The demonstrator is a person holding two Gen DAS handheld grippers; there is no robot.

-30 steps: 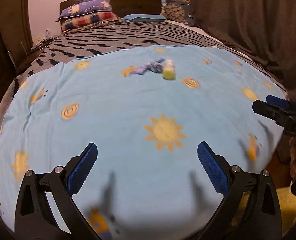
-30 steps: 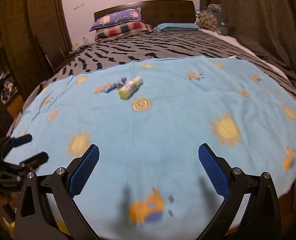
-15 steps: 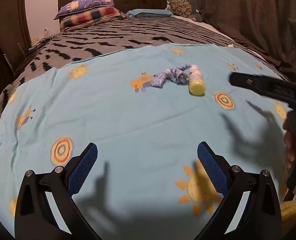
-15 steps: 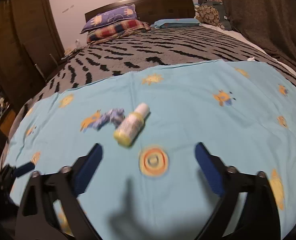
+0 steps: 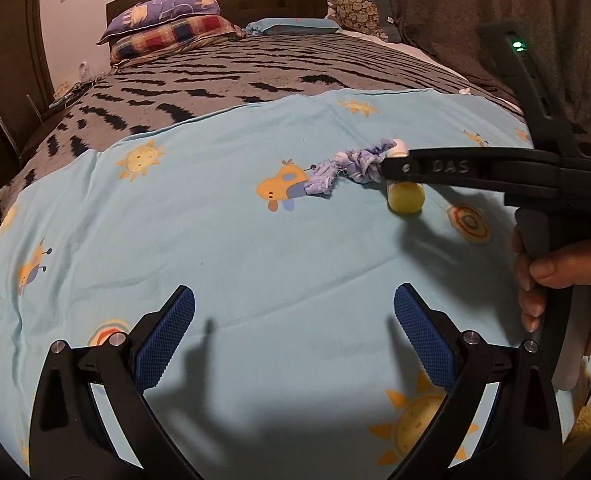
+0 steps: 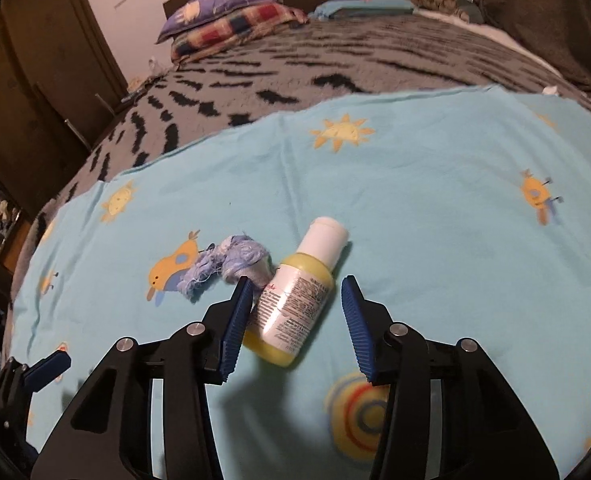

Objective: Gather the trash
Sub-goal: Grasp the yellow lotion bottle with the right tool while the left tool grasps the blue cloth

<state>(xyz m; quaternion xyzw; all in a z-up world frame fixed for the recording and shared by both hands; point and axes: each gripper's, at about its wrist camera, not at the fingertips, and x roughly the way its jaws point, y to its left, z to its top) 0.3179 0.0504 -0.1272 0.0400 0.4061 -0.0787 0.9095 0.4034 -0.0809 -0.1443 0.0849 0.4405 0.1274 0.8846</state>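
Note:
A small yellow bottle (image 6: pixel 295 300) with a white cap lies on its side on the light blue sheet (image 6: pixel 415 200). A frayed blue cloth scrap (image 6: pixel 235 260) lies touching it on the left. My right gripper (image 6: pixel 296 280) straddles the bottle's body and its jaws are closing. The left pad is at the bottle's side and a gap still shows at the right pad. From the left wrist view the right gripper (image 5: pixel 391 168) crosses over the bottle (image 5: pixel 405 198) and scrap (image 5: pixel 347 168). My left gripper (image 5: pixel 294 291) hangs open over bare sheet, nearer the bed's foot.
A grey blanket with black stripes (image 5: pixel 255 76) covers the bed beyond the sheet. Pillows (image 5: pixel 167 20) lean on the dark headboard. A dark wardrobe (image 6: pixel 43 92) stands left and a brown curtain (image 5: pixel 495 0) right. A person's hand (image 5: pixel 535 276) holds the right gripper's handle.
The right gripper has moved forward and down over the bottle, and its jaws have narrowed from wide open to either side of it. The left gripper has moved a little forward, still open.

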